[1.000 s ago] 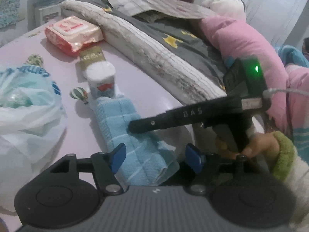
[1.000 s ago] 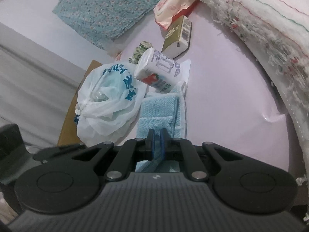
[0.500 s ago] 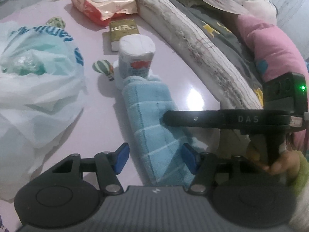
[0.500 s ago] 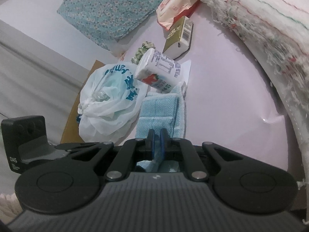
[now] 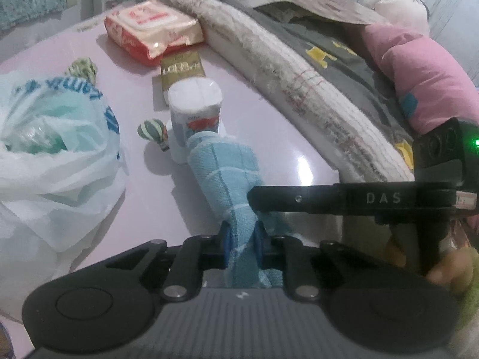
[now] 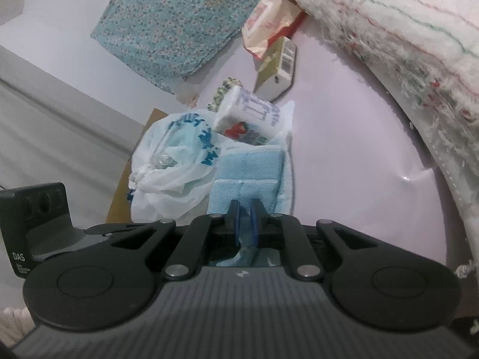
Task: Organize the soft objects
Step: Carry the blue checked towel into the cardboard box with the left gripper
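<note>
On the lilac table [image 5: 299, 137], the folded blue towel [image 5: 221, 167] lies against the white tissue roll [image 5: 194, 104], pinched by both grippers: the left gripper [image 5: 242, 239], jaws just closed, and the right gripper [image 6: 244, 218].

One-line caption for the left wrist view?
Left gripper, just closed, pinches folded light-blue towel on pink table.
</note>
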The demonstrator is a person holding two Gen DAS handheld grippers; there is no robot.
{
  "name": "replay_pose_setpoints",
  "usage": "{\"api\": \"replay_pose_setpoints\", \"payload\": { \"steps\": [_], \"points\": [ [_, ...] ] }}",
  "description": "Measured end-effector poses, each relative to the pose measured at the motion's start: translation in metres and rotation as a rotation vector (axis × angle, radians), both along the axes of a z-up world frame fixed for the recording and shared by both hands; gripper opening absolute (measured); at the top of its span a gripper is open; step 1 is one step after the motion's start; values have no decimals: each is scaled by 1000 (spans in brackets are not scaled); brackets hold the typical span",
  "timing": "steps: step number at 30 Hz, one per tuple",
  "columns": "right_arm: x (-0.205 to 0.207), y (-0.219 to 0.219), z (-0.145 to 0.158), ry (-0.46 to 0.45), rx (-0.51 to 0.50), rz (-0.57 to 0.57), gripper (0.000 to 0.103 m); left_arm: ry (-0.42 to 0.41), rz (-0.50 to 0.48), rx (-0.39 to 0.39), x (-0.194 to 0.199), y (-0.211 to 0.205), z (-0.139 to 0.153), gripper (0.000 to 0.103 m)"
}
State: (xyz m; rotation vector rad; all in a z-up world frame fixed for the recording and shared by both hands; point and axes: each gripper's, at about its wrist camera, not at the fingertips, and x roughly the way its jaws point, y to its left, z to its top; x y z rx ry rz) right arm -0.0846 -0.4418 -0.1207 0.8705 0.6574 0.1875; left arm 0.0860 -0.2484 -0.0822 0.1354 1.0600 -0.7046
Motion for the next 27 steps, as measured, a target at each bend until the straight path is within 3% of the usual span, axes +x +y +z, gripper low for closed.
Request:
{"api": "replay_pose_setpoints", "payload": {
  "steps": [9, 20, 27],
  "points": [
    [13, 34, 63, -119, -30, 93, 9, -164, 56, -57, -32, 36, 62, 16],
    [109, 137, 137, -264, 59, 317, 13, -366, 303, -138, -46, 168, 139, 16],
    [138, 171, 165, -320, 41, 341, 18, -386, 506, -107, -11, 255, 156, 16]
  ]
}}
